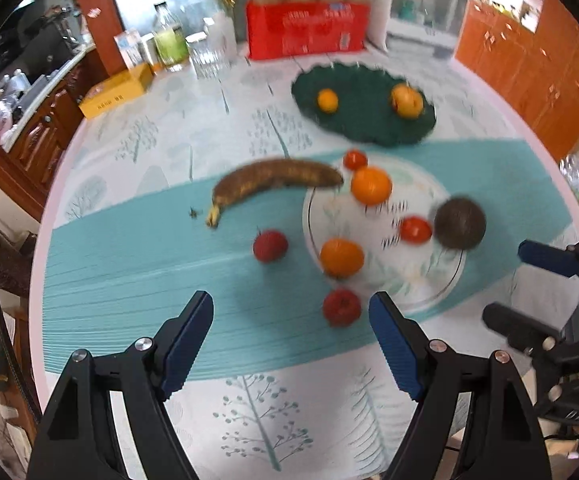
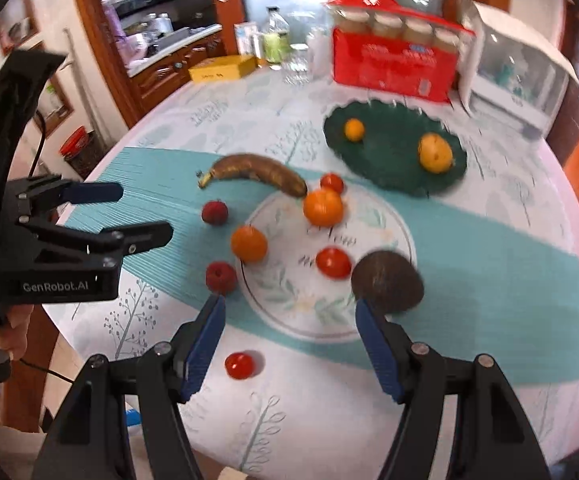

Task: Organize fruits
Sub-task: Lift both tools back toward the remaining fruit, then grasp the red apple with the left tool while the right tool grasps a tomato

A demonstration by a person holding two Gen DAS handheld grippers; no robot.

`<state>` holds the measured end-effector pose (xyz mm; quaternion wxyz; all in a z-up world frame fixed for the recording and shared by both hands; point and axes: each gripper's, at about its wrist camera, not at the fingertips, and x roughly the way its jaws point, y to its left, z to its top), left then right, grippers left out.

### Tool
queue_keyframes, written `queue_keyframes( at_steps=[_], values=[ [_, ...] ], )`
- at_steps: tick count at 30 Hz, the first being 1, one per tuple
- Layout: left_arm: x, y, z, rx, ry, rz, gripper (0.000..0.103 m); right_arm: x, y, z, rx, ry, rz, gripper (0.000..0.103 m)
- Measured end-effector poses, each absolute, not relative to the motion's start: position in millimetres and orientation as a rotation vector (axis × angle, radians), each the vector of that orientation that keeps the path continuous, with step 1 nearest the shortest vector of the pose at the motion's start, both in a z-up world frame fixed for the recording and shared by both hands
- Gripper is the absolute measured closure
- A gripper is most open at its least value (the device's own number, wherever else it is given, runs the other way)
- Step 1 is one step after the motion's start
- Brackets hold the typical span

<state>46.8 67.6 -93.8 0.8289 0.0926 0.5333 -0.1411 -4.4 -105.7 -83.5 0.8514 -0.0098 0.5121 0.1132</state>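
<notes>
A white plate [image 1: 409,280] [image 2: 301,304] carries two oranges [image 1: 371,186] [image 2: 323,206], a tomato [image 1: 415,229] [image 2: 332,263] and a dark brown round fruit [image 1: 459,223] [image 2: 387,282]. A browned banana [image 1: 277,180] [image 2: 257,172] and two red fruits [image 1: 270,245] [image 2: 214,212] lie left of the plate. Another tomato [image 2: 239,365] sits on the cloth by my right gripper [image 2: 289,312], which hangs open above the plate's near rim. My left gripper [image 1: 289,312] [image 2: 141,212] is open over the teal stripe, with nothing between its fingers. A dark green mat [image 1: 363,124] [image 2: 393,164] behind holds two orange-yellow fruits.
At the back of the round table stand a red box of jars [image 1: 307,32] [image 2: 393,64], a yellow box [image 1: 115,90], a bottle [image 1: 167,36] and a glass [image 1: 207,56]. Wooden cabinets [image 1: 529,72] stand beyond the table edge. A hand [image 2: 9,332] holds the left gripper's handle.
</notes>
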Motion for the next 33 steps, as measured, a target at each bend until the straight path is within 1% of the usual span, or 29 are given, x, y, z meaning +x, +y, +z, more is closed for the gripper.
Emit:
queue_keyframes(
  at_steps=[7,14,16,23,28,30,33],
  values=[
    [46,65,-135,0.266,1.199,-0.391,0.024,-19,-90,-119,0.036,1.157,0.144,0.035],
    [54,59,-159,0.295,1.235,-0.453,0.024,-26,-68,-144,0.029,1.195,0.078,0.035],
    [55,59,-164,0.301,1.243,-0.469,0.024,-25,-66,-150,0.032,1.206,0.065,0.037],
    [61,56,-172,0.314,1.257,-0.514,0.024,-25,-55,-176,0.032,1.266,0.025,0.057],
    [62,51,-174,0.321,1.25,-0.541,0.024,-26,-47,-179,-0.008,1.247,0.002,0.065],
    [63,51,-176,0.319,1.252,-0.546,0.024,-25,-46,-178,-0.005,1.238,-0.003,0.074],
    [64,50,-178,0.31,1.256,-0.549,0.024,-24,-46,-178,0.0,1.237,-0.01,0.075]
  ],
)
